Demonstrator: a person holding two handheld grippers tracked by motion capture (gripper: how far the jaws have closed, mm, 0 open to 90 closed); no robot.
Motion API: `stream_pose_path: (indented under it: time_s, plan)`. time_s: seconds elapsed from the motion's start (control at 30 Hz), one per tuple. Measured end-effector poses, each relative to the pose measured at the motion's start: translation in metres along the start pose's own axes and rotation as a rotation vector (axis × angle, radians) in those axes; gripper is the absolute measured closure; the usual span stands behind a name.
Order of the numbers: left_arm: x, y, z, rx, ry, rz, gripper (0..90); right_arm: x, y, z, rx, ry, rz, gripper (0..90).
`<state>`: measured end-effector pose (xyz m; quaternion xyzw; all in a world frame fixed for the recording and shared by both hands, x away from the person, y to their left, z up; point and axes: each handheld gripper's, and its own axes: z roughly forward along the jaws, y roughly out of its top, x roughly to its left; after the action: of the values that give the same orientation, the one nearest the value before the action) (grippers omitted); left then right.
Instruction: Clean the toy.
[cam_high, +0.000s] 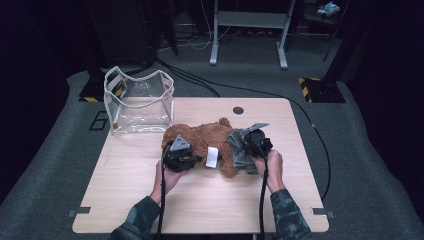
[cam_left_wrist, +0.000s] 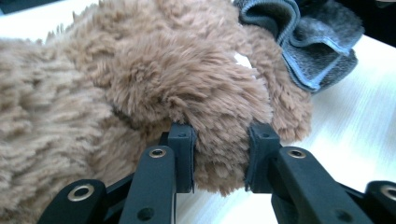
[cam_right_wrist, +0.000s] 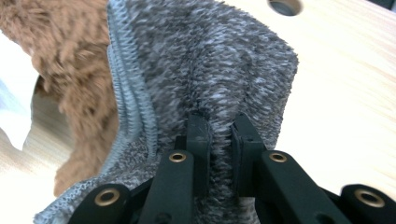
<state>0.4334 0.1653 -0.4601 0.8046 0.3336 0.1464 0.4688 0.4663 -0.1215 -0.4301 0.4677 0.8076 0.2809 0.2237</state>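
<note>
— Sleeves first, camouflage ones, coming in from the near edge of the counter (cam_high: 150, 210), with a cable trailing back from each hand.

— And what are the hands doing?

— Each one carries a hand-held gripper. Left hand-held gripper (cam_left_wrist: 220, 158) has its two black jaws pinching a fluffy limb of the brown plush bear (cam_left_wrist: 140, 84); the pile bulges out between the pads. From above, that left one (cam_high: 178, 155) sits on the bear's near left side.

— The right one?

— Right hand-held gripper (cam_right_wrist: 219, 144) is pressed nearly together on a fold of the grey knitted cloth (cam_right_wrist: 205, 70), the fabric squeezed thin between the jaws. From above it (cam_high: 252, 142) is over the bear's right end, where the grey cloth (cam_high: 239, 157) lies bunched against the fur.

— Where does the bear lie?

— On its side across the middle of the counter, between the two hands, with a white tag (cam_high: 212, 157) hanging off its near side.

— Anything beyond it?

— At the far left corner stands a clear plastic bag (cam_high: 138, 102), upright with its mouth open, just beyond the bear's head end. A round cable hole (cam_high: 238, 110) sits in the far edge. Past the counter, grey floor with black cables and the feet of a white frame (cam_high: 248, 35).
</note>
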Motion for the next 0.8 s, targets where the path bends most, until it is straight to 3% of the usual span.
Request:
stream_pose_path:
  time_s: [0.23, 0.47, 0.7, 0.8]
  plan:
    - [0.0, 0.017, -0.002, -0.025, -0.002, 0.041, 70.9, -0.033, -0.035, -0.025, -0.016, -0.057, 0.098, 80.5]
    - [0.0, 0.037, -0.005, -0.053, -0.029, 0.062, 71.7, -0.057, -0.068, -0.027, 0.012, -0.088, 0.181, 80.5]
    - [-0.004, 0.057, -0.009, -0.089, -0.06, 0.086, 72.6, -0.064, -0.073, -0.029, 0.011, -0.087, 0.21, 80.5]
    - [-0.005, 0.064, -0.013, -0.117, -0.092, 0.076, 72.7, -0.064, -0.073, -0.03, 0.012, -0.09, 0.208, 80.5]
